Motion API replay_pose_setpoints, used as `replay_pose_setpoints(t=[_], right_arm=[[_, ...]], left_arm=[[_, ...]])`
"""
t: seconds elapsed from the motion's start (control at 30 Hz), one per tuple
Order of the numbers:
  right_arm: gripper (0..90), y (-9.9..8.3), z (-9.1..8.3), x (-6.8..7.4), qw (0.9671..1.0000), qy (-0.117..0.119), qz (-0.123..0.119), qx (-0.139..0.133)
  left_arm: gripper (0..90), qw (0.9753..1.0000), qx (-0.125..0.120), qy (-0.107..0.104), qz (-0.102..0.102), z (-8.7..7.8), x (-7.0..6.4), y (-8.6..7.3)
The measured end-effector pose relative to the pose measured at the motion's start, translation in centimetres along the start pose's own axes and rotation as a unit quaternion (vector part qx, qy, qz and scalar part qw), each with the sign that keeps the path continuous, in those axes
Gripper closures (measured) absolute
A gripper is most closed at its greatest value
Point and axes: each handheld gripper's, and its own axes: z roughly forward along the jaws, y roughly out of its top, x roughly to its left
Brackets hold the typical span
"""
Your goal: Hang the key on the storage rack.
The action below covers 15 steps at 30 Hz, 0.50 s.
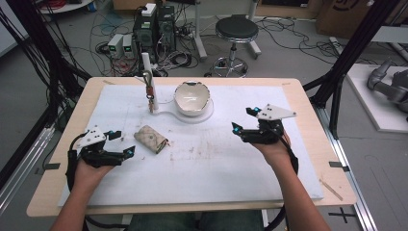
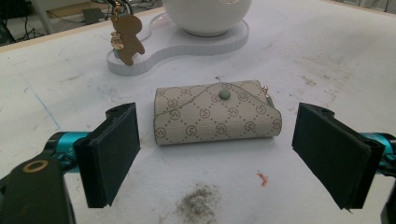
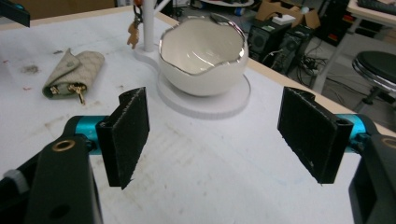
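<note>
Left tongs (image 2: 212,158) gape wide, empty, just near of the beige monogram fabric key pouch (image 2: 215,112); advance squarely, closing across its sides. Right tongs (image 3: 224,135) open, empty, facing the white ceramic bowl (image 3: 203,53).

a wooden table (image 1: 308,103) carries a white mat (image 1: 231,163) bearing a patterned pouch (image 1: 150,139) and white stand (image 1: 192,117).

Grey floor (image 1: 288,53) w/ loose cables all over. Black round stool (image 1: 236,30) behind the bench (image 1: 308,103), wood edge, white mat on top. Two dark PC towers (image 1: 155,29) at back, cardboard boxes (image 1: 344,17) top right.
</note>
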Motion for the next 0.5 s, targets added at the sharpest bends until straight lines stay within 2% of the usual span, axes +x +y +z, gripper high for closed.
replay_pose_setpoints(t=[0.07,0.23,0.37,0.5], right_arm=[[25.4,-1.0,-0.7,-0.1,0.9999,-0.005,0.012,-0.003],[25.3,-3.1,-1.9,-0.7,0.9996,-0.017,0.023,-0.003],[24.8,-4.2,-2.5,-0.7,0.9992,-0.017,0.035,-0.006],[22.9,-5.1,-2.5,-0.3,0.9993,-0.009,0.036,-0.002]], left_arm=[[15.0,1.0,0.001,0.0,-0.001,0.0,0.0,0.0],[15.0,1.0,-0.002,0.0,-0.004,0.0,0.2,0.0],[15.0,0.9999,-0.007,0.002,-0.009,-0.1,0.3,0.0],[15.0,0.9999,-0.007,0.001,-0.01,-0.1,0.3,0.0]])
